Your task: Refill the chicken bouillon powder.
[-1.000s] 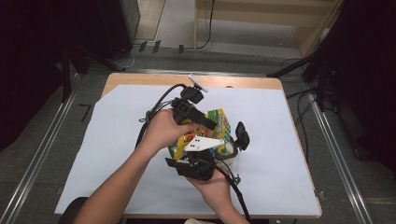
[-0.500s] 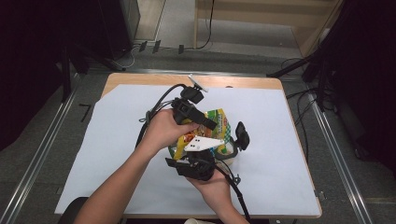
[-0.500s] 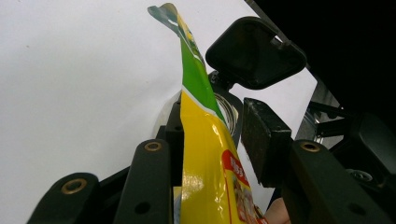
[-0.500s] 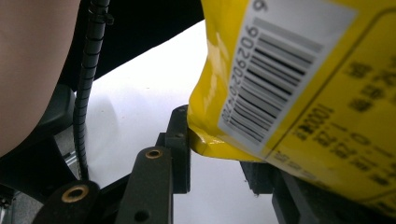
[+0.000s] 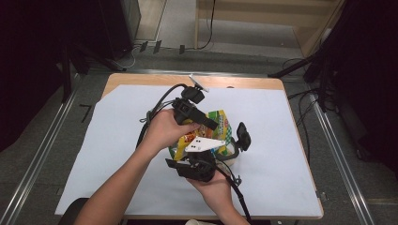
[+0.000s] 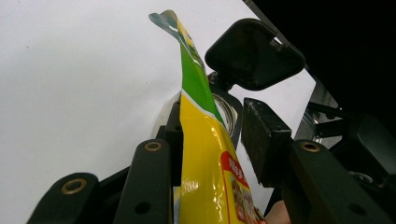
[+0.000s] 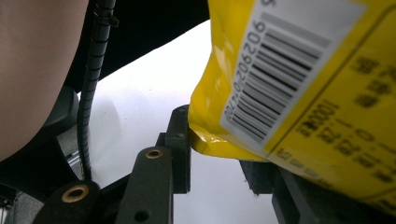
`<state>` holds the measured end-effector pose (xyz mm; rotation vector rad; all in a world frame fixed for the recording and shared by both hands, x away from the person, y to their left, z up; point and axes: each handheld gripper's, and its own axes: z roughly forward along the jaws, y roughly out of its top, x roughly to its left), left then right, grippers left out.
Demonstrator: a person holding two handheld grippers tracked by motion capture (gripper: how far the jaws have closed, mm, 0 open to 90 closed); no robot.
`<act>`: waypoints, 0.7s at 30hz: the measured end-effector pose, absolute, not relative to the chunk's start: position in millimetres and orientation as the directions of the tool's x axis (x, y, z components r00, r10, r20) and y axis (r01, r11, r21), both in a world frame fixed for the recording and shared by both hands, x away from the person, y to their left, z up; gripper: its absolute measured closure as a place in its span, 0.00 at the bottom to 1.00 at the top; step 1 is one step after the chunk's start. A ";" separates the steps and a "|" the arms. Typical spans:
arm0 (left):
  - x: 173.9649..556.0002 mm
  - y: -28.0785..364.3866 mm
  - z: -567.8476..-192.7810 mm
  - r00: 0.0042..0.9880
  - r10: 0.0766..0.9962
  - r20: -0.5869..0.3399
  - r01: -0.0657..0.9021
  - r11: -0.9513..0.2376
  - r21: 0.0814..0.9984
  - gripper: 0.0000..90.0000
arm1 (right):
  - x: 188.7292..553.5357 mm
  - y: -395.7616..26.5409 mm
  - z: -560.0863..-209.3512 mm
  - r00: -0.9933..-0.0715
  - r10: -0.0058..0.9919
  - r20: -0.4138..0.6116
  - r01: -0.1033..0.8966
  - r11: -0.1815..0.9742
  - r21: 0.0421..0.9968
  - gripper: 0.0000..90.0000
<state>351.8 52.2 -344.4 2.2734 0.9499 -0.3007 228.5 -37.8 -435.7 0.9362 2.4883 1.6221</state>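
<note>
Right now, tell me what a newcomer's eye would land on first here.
The yellow-and-green snack bag at the middle of the white-covered table, between both grippers. The left gripper comes from its far side, the right gripper from the near side. The bag's barcode fills the right gripper view.

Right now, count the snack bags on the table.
1: the yellow-green snack bag at the table's middle, between the left hand-held gripper and right hand-held gripper. Others may hide beneath.

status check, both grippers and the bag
Left gripper jaws astride the bag, grip unclear. Right gripper at bag's corner, grip unclear. Nothing in the way.
</note>
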 end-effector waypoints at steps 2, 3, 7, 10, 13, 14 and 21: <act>351.5 52.2 -344.2 0.711 0.553 -0.434 0.702 -0.525 0.481 0.73 | 228.0 -37.4 -435.1 -0.818 0.493 0.296 0.468 0.272 0.841 0.77; 351.6 52.4 -344.2 0.711 0.553 -0.434 0.702 -0.525 0.481 0.73 | 227.8 -37.3 -434.8 -0.819 0.492 0.295 0.467 0.274 0.840 0.77; 351.2 52.0 -344.2 0.712 0.558 -0.427 0.701 -0.527 0.480 0.73 | 228.2 -36.9 -435.7 -0.822 0.493 0.284 0.459 0.280 0.843 0.77; 350.9 52.2 -343.8 0.711 0.558 -0.429 0.702 -0.526 0.480 0.73 | 228.7 -36.7 -435.9 -0.822 0.495 0.283 0.460 0.283 0.842 0.77; 351.7 52.7 -343.5 0.706 0.562 -0.430 0.707 -0.524 0.476 0.73 | 229.2 -36.1 -435.4 -0.823 0.491 0.286 0.460 0.280 0.843 0.77; 352.2 52.5 -343.4 0.703 0.567 -0.431 0.710 -0.522 0.473 0.73 | 229.5 -36.0 -435.3 -0.823 0.491 0.286 0.460 0.280 0.843 0.77; 352.3 47.7 -338.7 0.710 0.575 -0.407 0.703 -0.539 0.465 0.73 | 231.5 -37.5 -433.5 -0.823 0.485 0.295 0.462 0.270 0.845 0.77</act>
